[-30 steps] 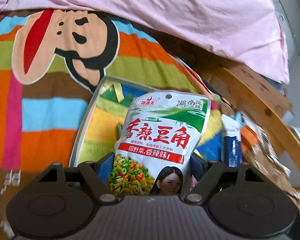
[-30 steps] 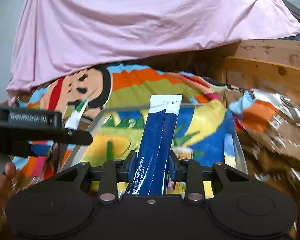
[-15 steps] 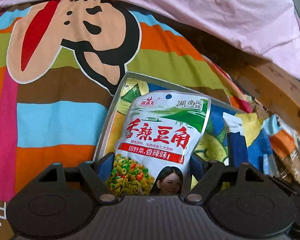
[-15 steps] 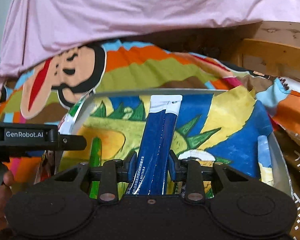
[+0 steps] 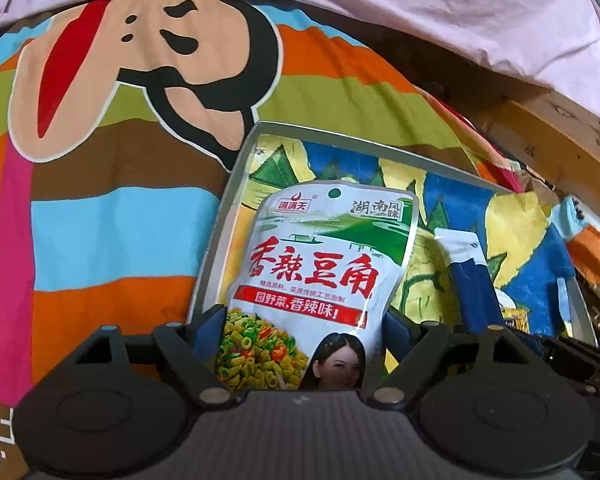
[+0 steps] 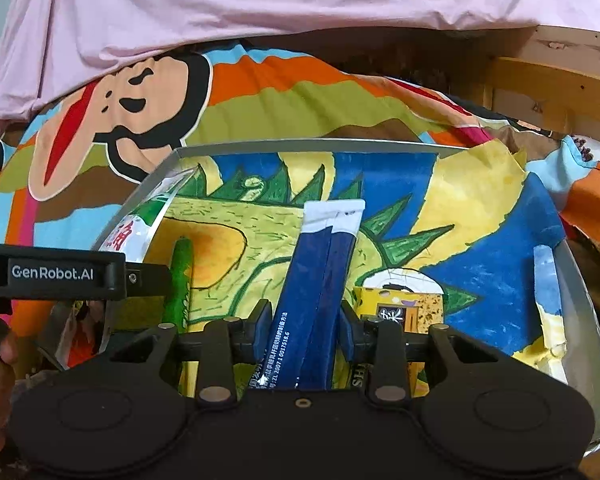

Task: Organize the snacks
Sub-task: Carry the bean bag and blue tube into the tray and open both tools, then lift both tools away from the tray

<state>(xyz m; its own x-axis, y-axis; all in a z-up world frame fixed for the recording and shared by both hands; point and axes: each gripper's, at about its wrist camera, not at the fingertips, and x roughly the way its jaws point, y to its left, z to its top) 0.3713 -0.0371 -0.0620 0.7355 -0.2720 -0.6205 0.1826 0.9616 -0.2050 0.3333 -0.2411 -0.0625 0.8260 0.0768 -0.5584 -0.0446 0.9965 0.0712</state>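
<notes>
White-and-green bean snack pouch with red lettering (image 5: 324, 276) sits pinched across its lower part in the left gripper (image 5: 300, 334), over the left side of a shallow metal tray (image 5: 216, 240) lined with a painted sun-and-leaf picture. Long dark-blue stick sachet with white tip (image 6: 316, 292) is clamped in the right gripper (image 6: 306, 326), jaws close together, mid-tray. Yellow snack box (image 6: 400, 310) lies just right of it. The tray rests on a striped cartoon-print blanket (image 5: 108, 208); a pink sheet (image 6: 260, 4) lies far behind.

Soft, even light is falling from above; fisheye bending is curving the edges, corners are going black, and glare is perhaps whitening the snack packet (image 5: 324, 276) ahead of the left gripper (image 5: 300, 328).
</notes>
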